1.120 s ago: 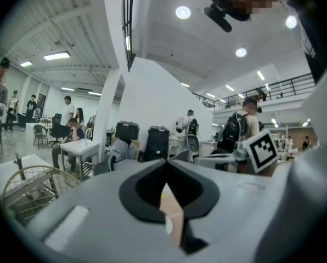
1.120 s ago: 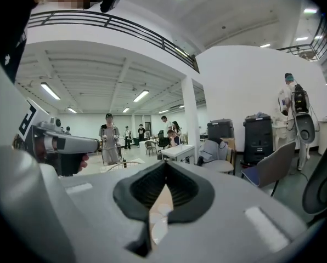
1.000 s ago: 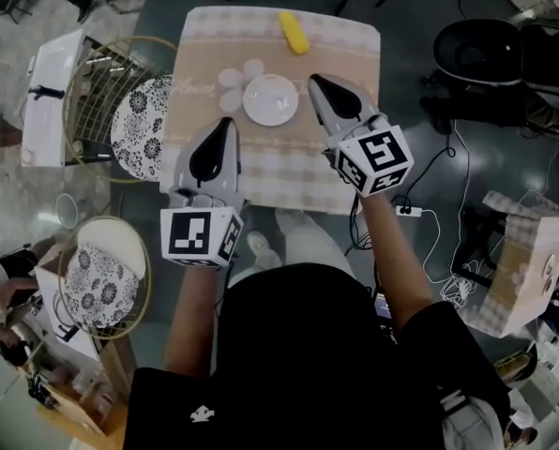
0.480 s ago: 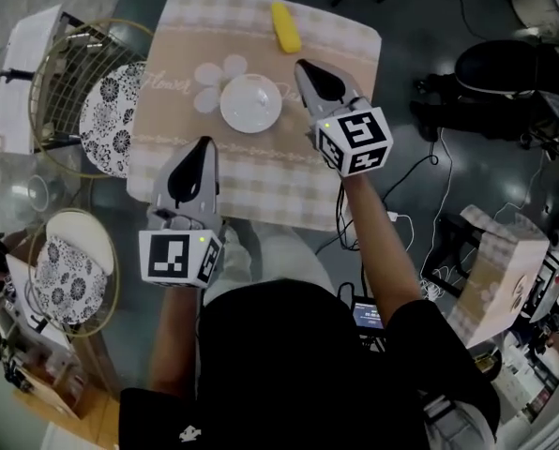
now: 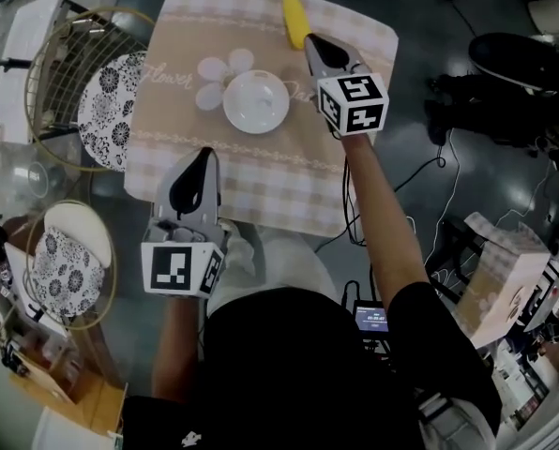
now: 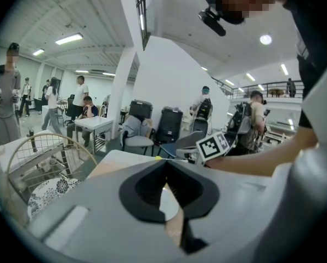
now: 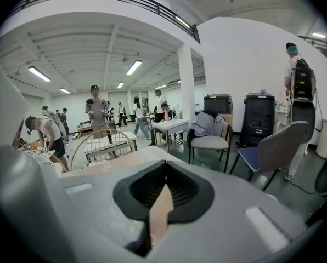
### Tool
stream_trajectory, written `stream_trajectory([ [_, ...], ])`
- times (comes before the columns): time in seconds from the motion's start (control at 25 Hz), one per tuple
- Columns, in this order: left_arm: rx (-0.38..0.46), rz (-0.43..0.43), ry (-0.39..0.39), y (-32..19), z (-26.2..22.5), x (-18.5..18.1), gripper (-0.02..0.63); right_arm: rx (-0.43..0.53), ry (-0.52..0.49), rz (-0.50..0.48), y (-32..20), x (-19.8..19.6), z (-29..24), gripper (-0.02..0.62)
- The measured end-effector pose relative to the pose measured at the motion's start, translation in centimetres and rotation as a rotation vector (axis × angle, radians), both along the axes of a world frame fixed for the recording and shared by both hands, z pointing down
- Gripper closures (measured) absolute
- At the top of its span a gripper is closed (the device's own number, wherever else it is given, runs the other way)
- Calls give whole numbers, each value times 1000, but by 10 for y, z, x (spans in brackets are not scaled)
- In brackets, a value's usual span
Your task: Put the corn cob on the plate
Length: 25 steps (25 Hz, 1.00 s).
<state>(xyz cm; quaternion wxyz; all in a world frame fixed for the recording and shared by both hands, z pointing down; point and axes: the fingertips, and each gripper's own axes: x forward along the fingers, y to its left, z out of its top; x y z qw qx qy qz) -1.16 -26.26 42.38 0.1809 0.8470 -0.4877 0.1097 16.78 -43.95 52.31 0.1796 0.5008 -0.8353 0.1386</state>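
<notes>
- Holding the right tongs (image 5: 314, 41) pressed fully together, gripping nothing, tip sitting just beside the corn cob (image 5: 294, 20).
- Finding the corn cob lying on the tabletop (image 5: 261, 181) near its far edge, upper middle of the frame, well apart from the plate (image 5: 256, 101).
- Showing the white plate near the tabletop's centre, below and left of the corn cob.
- Holding the left tongs (image 5: 204, 154) closed as well, clasping nothing, over the near tabletop edge, lower left of the plate.
</notes>
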Motion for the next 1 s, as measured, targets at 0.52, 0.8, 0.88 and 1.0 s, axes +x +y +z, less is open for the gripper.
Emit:
stream_trajectory([
  [0.52,-49,-9,0,8,22,8,598,-62,25,3,-46,2,60,583],
  [0.8,-67,-2,5,8,33,14,597,-114,76,22,-70,6,86,486],
  [0.88,-72,-5,7,9,37,14,598,-138,98,26,-76,7,96,439],
  [1.0,-79,-9,9,9,40,15,597,-178,123,38,-83,9,111,384],
])
